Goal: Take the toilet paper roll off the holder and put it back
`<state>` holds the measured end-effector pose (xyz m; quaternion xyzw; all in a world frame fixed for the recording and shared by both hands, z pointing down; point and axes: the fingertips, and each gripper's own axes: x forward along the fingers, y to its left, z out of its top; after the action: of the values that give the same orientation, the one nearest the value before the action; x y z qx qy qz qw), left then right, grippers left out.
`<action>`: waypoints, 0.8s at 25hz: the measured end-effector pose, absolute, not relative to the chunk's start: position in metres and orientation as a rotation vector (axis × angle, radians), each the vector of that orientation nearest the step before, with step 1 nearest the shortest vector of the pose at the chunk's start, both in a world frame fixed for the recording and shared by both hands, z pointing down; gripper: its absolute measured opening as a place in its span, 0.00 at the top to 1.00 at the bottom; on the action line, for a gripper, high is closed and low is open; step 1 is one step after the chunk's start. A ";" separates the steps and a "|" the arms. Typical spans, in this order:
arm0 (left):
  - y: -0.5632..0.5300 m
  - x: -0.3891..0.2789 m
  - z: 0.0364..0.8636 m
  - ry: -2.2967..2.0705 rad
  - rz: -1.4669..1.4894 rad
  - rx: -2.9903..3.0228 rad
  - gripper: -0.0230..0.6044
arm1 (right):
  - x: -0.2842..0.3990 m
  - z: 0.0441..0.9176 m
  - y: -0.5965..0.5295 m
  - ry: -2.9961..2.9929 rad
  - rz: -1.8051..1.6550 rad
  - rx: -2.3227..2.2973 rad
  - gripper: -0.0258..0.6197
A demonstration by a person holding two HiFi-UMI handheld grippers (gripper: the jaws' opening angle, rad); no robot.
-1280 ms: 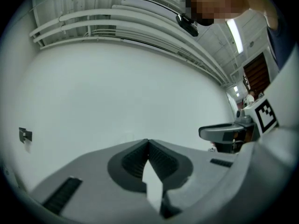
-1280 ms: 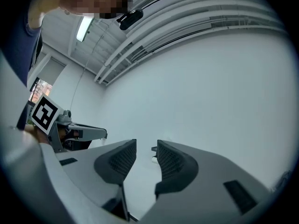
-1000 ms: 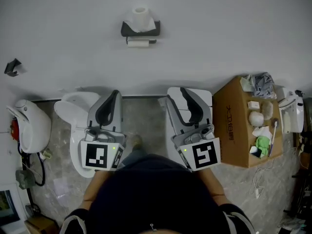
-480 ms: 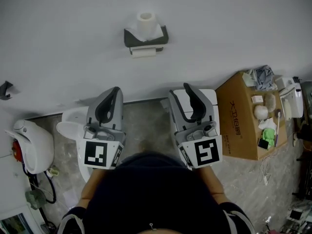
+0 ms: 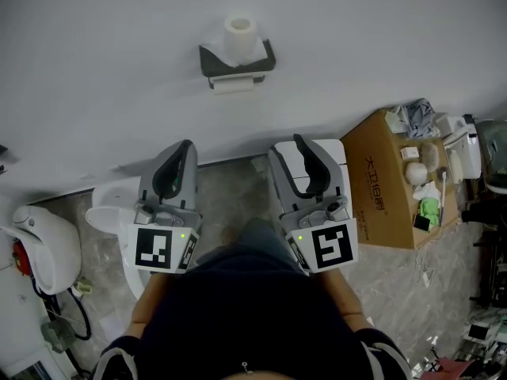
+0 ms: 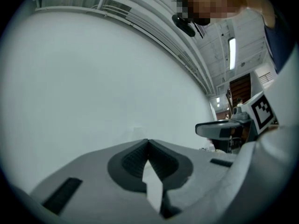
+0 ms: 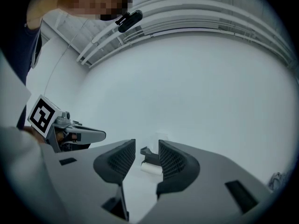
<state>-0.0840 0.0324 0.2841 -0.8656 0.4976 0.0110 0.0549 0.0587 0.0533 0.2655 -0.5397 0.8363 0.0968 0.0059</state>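
Observation:
A white toilet paper roll (image 5: 240, 33) stands upright on top of the dark grey wall holder (image 5: 265, 58). A second roll (image 5: 233, 86) hangs on the bar beneath it. Both grippers are held low in front of the person, well short of the wall. My left gripper (image 5: 183, 149) (image 6: 148, 143) has its jaws closed together with nothing in them. My right gripper (image 5: 301, 144) (image 7: 146, 146) stands open and empty. Through its gap, in the right gripper view, the holder (image 7: 145, 151) and the hanging roll (image 7: 150, 169) show far off.
A white toilet (image 5: 107, 212) sits under the left gripper and a white cistern lid (image 5: 333, 153) under the right. A cardboard box (image 5: 384, 196) full of odds and ends stands at the right. A white appliance (image 5: 43, 244) with cables lies at the left.
The head view has swung a little, so the holder and the box sit slightly differently in the frame. Both grippers stay in front of the body with their jaws unchanged.

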 end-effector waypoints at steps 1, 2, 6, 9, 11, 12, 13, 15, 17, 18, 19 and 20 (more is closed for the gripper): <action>0.032 -0.084 0.285 1.511 0.034 -2.633 0.96 | 0.059 0.266 0.054 2.616 0.299 -1.696 0.71; 0.031 -0.084 0.286 1.510 0.035 -2.638 0.96 | 0.060 0.266 0.054 2.614 0.296 -1.703 0.71; 0.028 -0.078 0.283 1.504 0.033 -2.645 0.96 | 0.063 0.260 0.051 2.591 0.294 -1.713 0.71; 0.024 -0.077 0.278 1.508 0.026 -2.632 0.96 | 0.063 0.257 0.043 2.579 0.294 -1.701 0.70; 0.017 -0.076 0.275 1.515 0.023 -2.620 0.96 | 0.062 0.255 0.034 2.571 0.294 -1.689 0.69; 0.013 -0.076 0.274 1.519 0.022 -2.615 0.96 | 0.062 0.254 0.029 2.571 0.295 -1.682 0.69; 0.008 -0.076 0.273 1.522 0.019 -2.610 0.96 | 0.061 0.254 0.023 2.572 0.296 -1.675 0.69; -0.001 -0.076 0.272 1.528 0.013 -2.602 0.96 | 0.060 0.253 0.011 2.573 0.299 -1.662 0.68; -0.011 -0.075 0.271 1.536 0.010 -2.593 0.96 | 0.061 0.252 -0.001 2.570 0.301 -1.650 0.67; -0.015 -0.074 0.271 1.539 0.008 -2.591 0.96 | 0.062 0.252 -0.006 2.570 0.299 -1.646 0.67; -0.020 -0.073 0.271 1.543 0.005 -2.589 0.96 | 0.063 0.252 -0.012 2.571 0.295 -1.642 0.67; -0.025 -0.071 0.271 1.545 0.003 -2.586 0.96 | 0.064 0.253 -0.018 2.573 0.291 -1.639 0.66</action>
<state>-0.0711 -0.0254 0.2714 -0.8567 0.5118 0.0011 0.0643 0.0645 -0.0184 0.2528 -0.5344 0.8390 0.0949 0.0383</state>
